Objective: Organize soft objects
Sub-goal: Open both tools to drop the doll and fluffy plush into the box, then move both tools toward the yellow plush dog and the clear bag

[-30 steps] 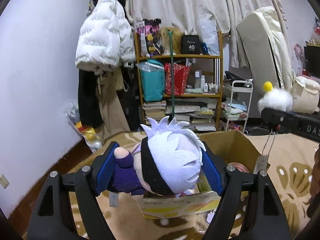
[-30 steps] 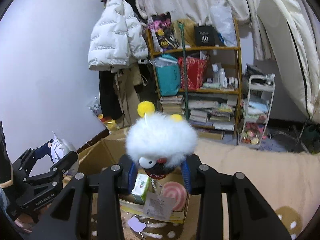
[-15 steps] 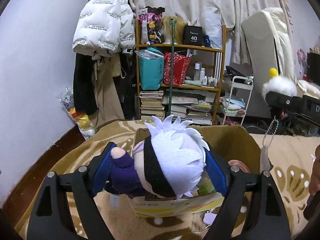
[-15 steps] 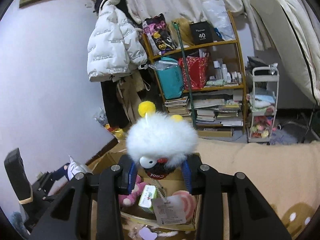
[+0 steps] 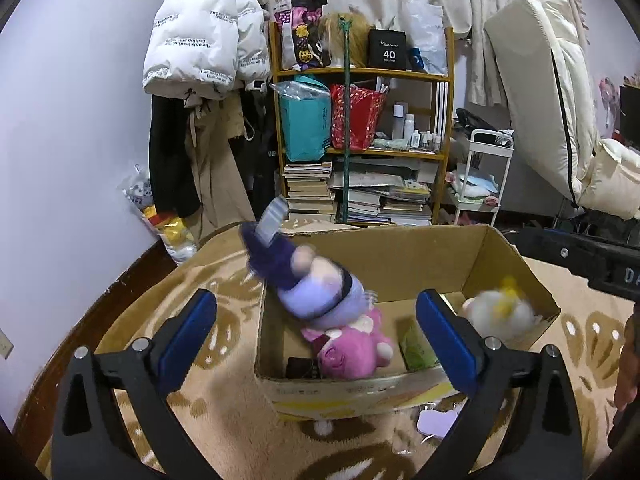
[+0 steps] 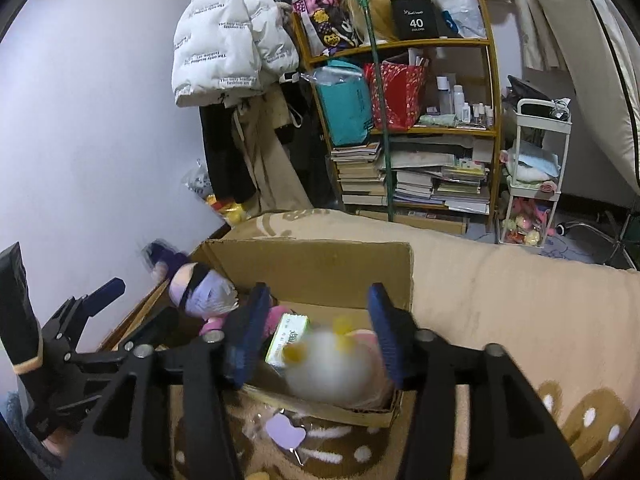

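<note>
An open cardboard box (image 5: 400, 256) (image 6: 320, 264) sits on a beige patterned blanket. A white-haired doll in purple (image 5: 316, 284) (image 6: 200, 288), blurred, tumbles head-down onto a pink plush (image 5: 352, 348) inside the box. My left gripper (image 5: 316, 332) hangs over the box's near left corner, its jaws opening wide, with nothing between the blue pads. A fluffy white plush with yellow balls (image 5: 496, 312) (image 6: 328, 364), blurred, drops into the box's right end. My right gripper (image 6: 316, 332) is above it, jaws opening, pads clear of the plush.
A green packet (image 6: 288, 336) and a pink disc lie in the box. A purple tag (image 6: 284, 430) rests on the blanket in front of it. Behind stand a cluttered wooden shelf (image 5: 360, 120), hanging coats (image 5: 204, 40), a white trolley (image 5: 480, 176) and a cream chair (image 5: 552, 120).
Both grippers have let go. The purple doll fell out of the left jaws into the box, and the white fluffy plush fell from the right jaws into the box.
</note>
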### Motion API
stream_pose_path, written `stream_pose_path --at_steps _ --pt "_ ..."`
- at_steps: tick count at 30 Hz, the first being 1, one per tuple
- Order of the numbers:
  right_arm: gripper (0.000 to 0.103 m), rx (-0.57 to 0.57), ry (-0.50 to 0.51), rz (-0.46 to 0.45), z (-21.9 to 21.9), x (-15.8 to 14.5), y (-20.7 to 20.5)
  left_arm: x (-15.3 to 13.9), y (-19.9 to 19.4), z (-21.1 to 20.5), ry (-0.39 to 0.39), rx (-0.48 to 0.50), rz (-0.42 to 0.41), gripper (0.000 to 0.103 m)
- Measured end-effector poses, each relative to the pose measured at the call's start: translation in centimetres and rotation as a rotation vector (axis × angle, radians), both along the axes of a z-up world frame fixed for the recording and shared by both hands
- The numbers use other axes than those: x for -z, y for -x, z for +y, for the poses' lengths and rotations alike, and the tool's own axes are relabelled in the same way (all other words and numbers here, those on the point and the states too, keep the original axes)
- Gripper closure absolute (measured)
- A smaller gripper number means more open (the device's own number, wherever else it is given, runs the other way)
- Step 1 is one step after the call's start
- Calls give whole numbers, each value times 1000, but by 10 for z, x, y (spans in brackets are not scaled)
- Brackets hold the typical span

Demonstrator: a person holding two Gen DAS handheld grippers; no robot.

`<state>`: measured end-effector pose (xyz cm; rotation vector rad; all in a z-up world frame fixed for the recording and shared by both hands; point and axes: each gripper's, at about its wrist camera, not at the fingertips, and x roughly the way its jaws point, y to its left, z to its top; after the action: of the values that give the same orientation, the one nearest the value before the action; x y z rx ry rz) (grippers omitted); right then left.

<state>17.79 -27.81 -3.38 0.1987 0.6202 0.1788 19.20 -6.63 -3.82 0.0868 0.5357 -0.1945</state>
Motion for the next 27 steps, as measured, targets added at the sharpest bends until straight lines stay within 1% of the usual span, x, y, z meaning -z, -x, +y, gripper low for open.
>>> stream_pose_path --at_steps 3,4,5,8,12,14,19,21,25,27 --pt "38 6 10 -1 -1 -1 5 -2 3 0 -14 -6 1 4" --pt "35 8 9 1 -2 -2 8 -2 5 0 -19 -8 6 4" --pt "29 15 8 1 -3 -3 11 -3 6 0 -22 -8 10 4" --pt "19 32 5 -7 -5 -6 20 -4 11 2 -29 -17 27 4" --pt "12 33 12 -13 -7 -13 34 -10 22 4 -21 -14 48 3" --pt "8 42 20 -23 -8 -16 43 -14 31 3 -35 -19 47 3" --pt "7 44 19 -20 -7 -23 60 -22 50 -2 -83 -20 44 3" --pt "6 43 24 -20 -8 -24 67 -23 59 -6 -97 -12 70 3" --pt "6 43 31 -14 -7 -25 82 -27 77 -6 -47 0 117 3" --pt "6 41 40 -10 -7 -25 87 -27 85 -8 -54 -2 120 3"
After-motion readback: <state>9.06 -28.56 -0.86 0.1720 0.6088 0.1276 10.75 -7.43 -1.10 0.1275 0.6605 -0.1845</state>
